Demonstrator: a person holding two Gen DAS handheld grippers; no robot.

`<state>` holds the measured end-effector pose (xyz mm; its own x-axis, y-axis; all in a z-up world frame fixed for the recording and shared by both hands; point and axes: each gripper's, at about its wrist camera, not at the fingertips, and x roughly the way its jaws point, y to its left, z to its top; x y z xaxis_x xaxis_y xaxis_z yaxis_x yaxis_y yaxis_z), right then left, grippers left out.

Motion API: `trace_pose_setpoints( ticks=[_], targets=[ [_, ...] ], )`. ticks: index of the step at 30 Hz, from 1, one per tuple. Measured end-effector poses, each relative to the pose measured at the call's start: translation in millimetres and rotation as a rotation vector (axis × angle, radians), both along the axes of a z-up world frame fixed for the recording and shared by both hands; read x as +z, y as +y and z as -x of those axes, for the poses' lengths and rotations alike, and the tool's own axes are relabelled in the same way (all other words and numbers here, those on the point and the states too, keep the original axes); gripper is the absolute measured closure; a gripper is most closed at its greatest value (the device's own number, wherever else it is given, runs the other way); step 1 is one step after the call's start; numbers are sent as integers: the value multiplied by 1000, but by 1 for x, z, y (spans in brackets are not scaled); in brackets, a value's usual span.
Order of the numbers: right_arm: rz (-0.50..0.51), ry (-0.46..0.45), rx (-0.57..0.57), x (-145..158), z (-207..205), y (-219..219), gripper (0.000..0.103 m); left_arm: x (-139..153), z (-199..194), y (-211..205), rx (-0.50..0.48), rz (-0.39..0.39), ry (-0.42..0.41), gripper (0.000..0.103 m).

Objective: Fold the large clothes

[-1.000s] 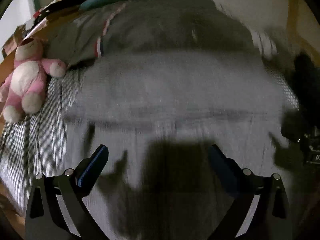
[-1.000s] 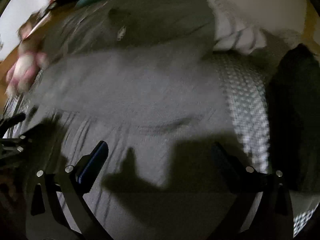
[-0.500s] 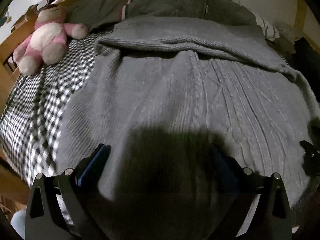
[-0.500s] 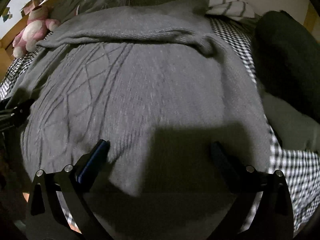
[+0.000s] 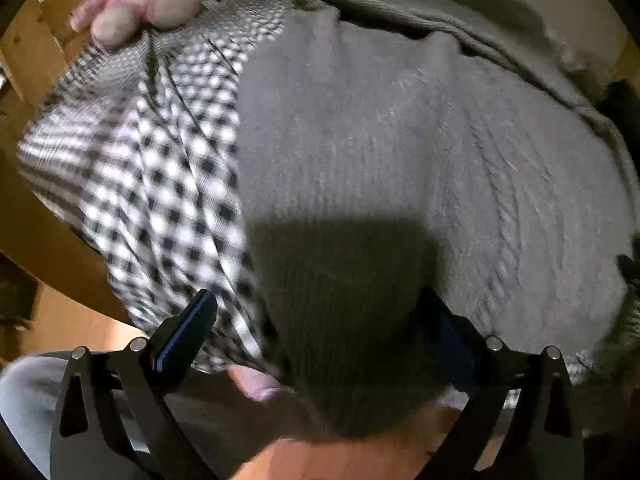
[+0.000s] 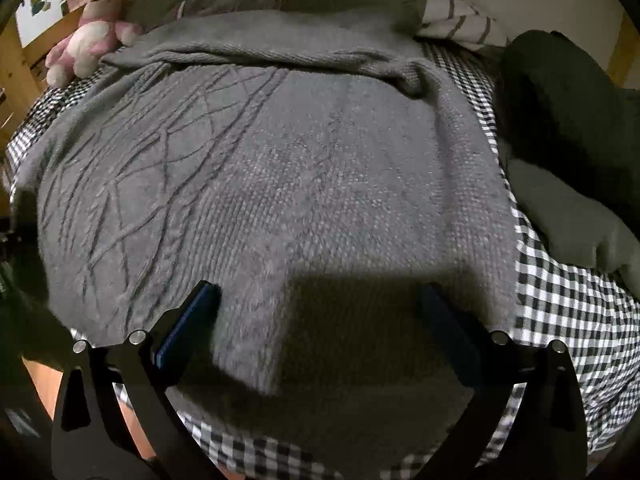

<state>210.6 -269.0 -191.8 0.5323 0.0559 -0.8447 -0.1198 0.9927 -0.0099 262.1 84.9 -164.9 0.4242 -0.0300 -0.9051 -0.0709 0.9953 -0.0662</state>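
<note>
A large grey cable-knit sweater [image 6: 288,168] lies spread on a bed with a black-and-white checked sheet [image 6: 568,320]. Its sleeves are folded across the far part. In the left wrist view the sweater [image 5: 400,152] hangs over the near bed edge. My left gripper [image 5: 316,320] is open, low at the sweater's near left hem, with the hem between its fingers. My right gripper [image 6: 316,312] is open over the sweater's near right hem, its fingers close to the knit.
A pink plush toy [image 6: 88,44] sits at the bed's far left by the wooden frame [image 5: 24,52]. Dark clothes [image 6: 560,112] and a pale garment [image 6: 568,216] lie right of the sweater. More grey clothes and a striped item [image 6: 456,20] lie behind it.
Both grippers have dropped down and back toward the near hem of the sweater. The left one now looks over the bed edge, with floor in view. Both stay open.
</note>
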Motion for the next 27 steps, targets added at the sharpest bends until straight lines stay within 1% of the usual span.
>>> trace_pose_setpoints(
  ticks=[2,4,5,6,8,10,11,13,16,17,22,23,25,27],
  targets=[
    [-12,-41,3,8,11,-2,3,4,12,9,0,90,-43,5],
    [-45,-51,-15,10,21,-8,3,7,27,20,13,188,-123,5],
    [-65,-56,-20,10,24,-10,3,7,29,24,12,218,-134,5],
    [-87,-63,-31,10,28,-13,3,5,31,28,2,277,-140,5],
    [-123,-60,-49,9,31,-17,3,-2,32,33,-22,378,-126,5],
    [-146,-62,-65,9,36,-18,3,-8,34,37,-17,404,-120,5],
    [-147,-68,-67,10,39,-18,3,-8,34,37,-19,411,-127,5],
    [-143,-77,-69,11,45,-17,3,-7,33,37,-43,451,-151,5],
    [-136,-89,-79,13,57,-20,3,-6,23,31,-51,465,-136,5],
    [-138,-93,-82,13,60,-23,3,-3,23,28,-58,469,-145,5],
    [-164,-82,-125,12,68,-37,3,19,19,10,-100,408,-184,5],
    [-165,-83,-130,12,69,-38,3,21,20,7,-105,388,-184,5],
    [-171,-79,-134,11,68,-41,3,21,18,2,-125,382,-186,5],
    [-171,-78,-135,11,68,-41,3,23,17,5,-106,351,-195,5]
  ],
)
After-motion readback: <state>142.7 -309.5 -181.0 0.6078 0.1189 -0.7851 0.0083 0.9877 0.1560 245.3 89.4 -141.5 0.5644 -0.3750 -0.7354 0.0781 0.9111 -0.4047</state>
